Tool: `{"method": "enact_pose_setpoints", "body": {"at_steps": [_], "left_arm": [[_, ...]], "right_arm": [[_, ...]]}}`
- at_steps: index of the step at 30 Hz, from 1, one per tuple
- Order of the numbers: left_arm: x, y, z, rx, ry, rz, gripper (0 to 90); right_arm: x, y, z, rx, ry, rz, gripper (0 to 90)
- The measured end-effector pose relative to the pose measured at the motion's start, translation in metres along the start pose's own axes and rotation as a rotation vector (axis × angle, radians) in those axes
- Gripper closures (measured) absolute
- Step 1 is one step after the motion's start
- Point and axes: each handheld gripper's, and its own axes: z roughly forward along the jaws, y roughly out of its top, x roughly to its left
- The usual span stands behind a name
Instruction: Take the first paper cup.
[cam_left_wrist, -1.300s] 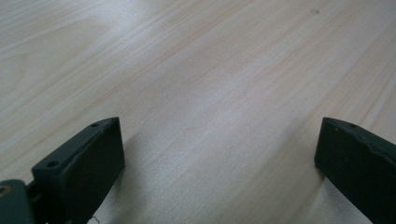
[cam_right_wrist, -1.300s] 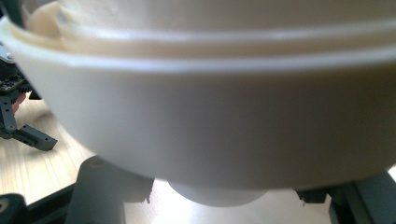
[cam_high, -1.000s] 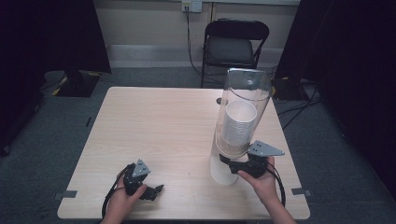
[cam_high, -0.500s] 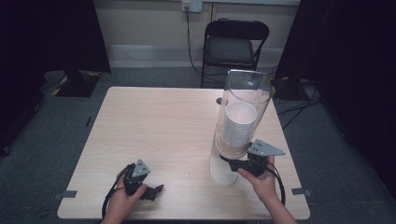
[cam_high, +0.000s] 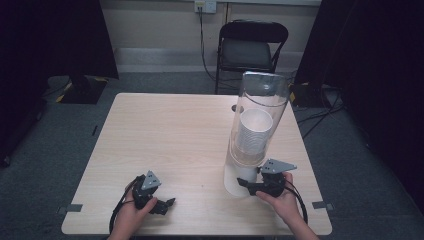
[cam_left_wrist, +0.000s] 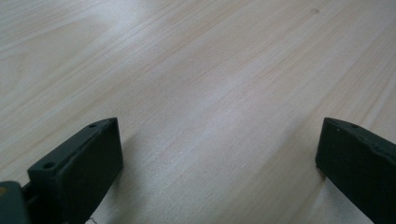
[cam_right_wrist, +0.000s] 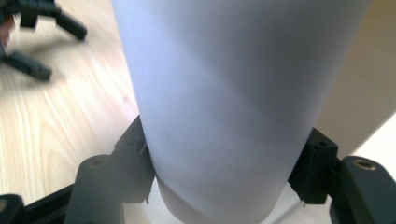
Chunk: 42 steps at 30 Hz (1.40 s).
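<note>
A tall clear cup dispenser (cam_high: 260, 120) stands upright at the right side of the light wooden counter (cam_high: 170, 135), toward its near edge. Inside the tube sits a stack of white paper cups (cam_high: 252, 131), and the lowest white cup (cam_high: 236, 181) pokes out below the tube's bottom, down close to the counter.

The right gripper (cam_high: 248, 186), held in the person's right hand (cam_high: 281, 196), reaches in from the right at the foot of the dispenser. In the right gripper view its fingers (cam_right_wrist: 137, 161) sit on either side of that lowest white cup (cam_right_wrist: 224, 116) and press against its wall; they have just been closing, with the cup between them, and now pinch it.

The left gripper (cam_high: 167, 204) lies low at the near left of the counter, held in the person's left hand (cam_high: 131, 216), well apart from the dispenser. In the left gripper view its fingers (cam_left_wrist: 84, 163) are spread wide over bare wood (cam_left_wrist: 210, 93), with nothing between them. The same gripper (cam_right_wrist: 35, 32) shows blurred at the far left of the right gripper view.

Beyond the far edge of the counter a black folding chair (cam_high: 252, 47) stands on the grey floor (cam_high: 75, 130).
</note>
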Motion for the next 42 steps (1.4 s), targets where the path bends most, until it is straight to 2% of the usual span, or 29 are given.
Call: {"method": "enact_pose_setpoints", "body": {"at_steps": [2,8,11,17,22,28,34,35,37,39,41,42], "left_arm": [[0.000,0.000,0.000,0.000,0.001,0.000,0.1],[0.000,0.000,0.000,0.002,0.000,-0.003,0.1],[0.000,0.000,0.000,0.002,-0.001,-0.002,0.1],[-0.001,0.000,0.000,0.000,0.000,-0.005,0.1],[0.000,0.000,0.000,0.002,0.000,-0.002,0.1],[0.000,0.000,0.000,0.002,0.000,-0.002,0.1],[0.000,0.000,0.000,0.002,0.000,-0.004,0.1],[0.000,0.000,0.000,0.003,0.001,-0.003,0.1],[0.000,0.000,0.000,0.002,0.001,-0.004,0.1],[-0.002,0.000,0.000,0.000,0.013,-0.017,0.5],[-0.003,0.001,-0.001,-0.028,0.043,-0.047,6.5],[-0.004,0.003,-0.001,-0.038,0.051,-0.066,16.6]], "right_arm": [[0.000,-0.010,0.001,0.039,-0.008,-0.024,35.0],[-0.001,-0.019,-0.005,0.070,-0.004,-0.043,34.8],[-0.003,-0.025,-0.010,0.077,-0.007,-0.036,34.7],[-0.003,-0.026,-0.015,0.056,-0.015,-0.036,34.3],[-0.001,-0.028,-0.017,0.063,-0.009,-0.046,34.1],[0.011,-0.035,-0.010,0.104,0.054,-0.066,33.9],[0.027,-0.031,-0.004,0.090,0.103,-0.098,33.7],[0.034,-0.028,0.000,0.090,0.116,-0.116,33.7],[0.036,-0.028,0.002,0.091,0.125,-0.116,33.7],[0.044,-0.024,0.009,0.084,0.149,-0.135,33.7],[0.048,-0.021,0.012,0.077,0.165,-0.144,33.7],[0.050,-0.019,0.014,0.075,0.169,-0.152,33.7]]}}
